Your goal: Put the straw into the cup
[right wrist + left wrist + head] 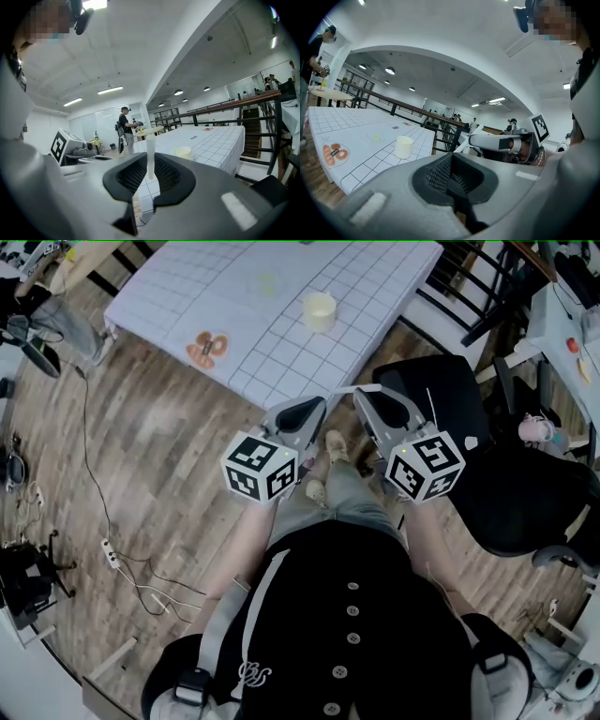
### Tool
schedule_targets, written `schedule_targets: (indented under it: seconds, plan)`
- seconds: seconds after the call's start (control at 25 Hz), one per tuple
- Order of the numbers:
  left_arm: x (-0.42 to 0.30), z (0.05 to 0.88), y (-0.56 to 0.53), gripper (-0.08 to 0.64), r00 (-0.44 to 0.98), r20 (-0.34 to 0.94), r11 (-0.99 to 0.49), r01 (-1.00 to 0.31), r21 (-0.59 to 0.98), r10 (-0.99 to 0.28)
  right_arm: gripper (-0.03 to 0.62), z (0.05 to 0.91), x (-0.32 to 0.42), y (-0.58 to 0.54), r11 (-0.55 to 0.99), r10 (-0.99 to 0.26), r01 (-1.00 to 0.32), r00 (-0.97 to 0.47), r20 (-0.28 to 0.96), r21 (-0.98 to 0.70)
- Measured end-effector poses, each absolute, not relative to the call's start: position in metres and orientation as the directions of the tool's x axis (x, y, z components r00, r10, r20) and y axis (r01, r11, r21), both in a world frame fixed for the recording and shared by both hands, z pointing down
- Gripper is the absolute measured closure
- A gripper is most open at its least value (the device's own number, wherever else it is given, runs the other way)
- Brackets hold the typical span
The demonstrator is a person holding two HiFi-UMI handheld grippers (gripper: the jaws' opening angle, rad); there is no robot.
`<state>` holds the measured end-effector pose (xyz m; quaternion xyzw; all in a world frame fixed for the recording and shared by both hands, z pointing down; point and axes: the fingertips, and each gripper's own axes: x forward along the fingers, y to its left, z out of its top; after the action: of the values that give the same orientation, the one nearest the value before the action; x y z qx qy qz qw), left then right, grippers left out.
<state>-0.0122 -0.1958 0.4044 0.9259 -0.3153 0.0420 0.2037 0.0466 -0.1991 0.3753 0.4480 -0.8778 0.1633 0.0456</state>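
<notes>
Right gripper (150, 175) has its fingers clamped on the lower end of the upright straw (150, 149), well short of the cup (319, 311) on the worktop (187, 296). Left gripper (451, 177), equally short of the cup, has its fingers closed on nothing. Light, thin and probably crushable, the straw likely wants a gentle pinch near one end.

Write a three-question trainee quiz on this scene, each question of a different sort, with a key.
1. True or false: the cup lies tipped over on the floor.
2. Where is the straw? A: inside the cup. B: upright between the jaws of the right gripper. C: lying flat beside the cup.
3. Fill in: the cup stands on a white cloth printed with a ___ of squares.
Key: 1 false; 2 B; 3 grid.
</notes>
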Motion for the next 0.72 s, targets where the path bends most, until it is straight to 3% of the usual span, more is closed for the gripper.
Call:
schedule_targets:
  seconds: [0.72]
  plan:
    - [-0.013,0.411,-0.335,0.560,0.705,0.225,-0.605,-0.699,0.381,-0.673,0.546,0.387,0.054,-0.349,0.633,-0.676,-0.732,-0.681,0.280,-0.252]
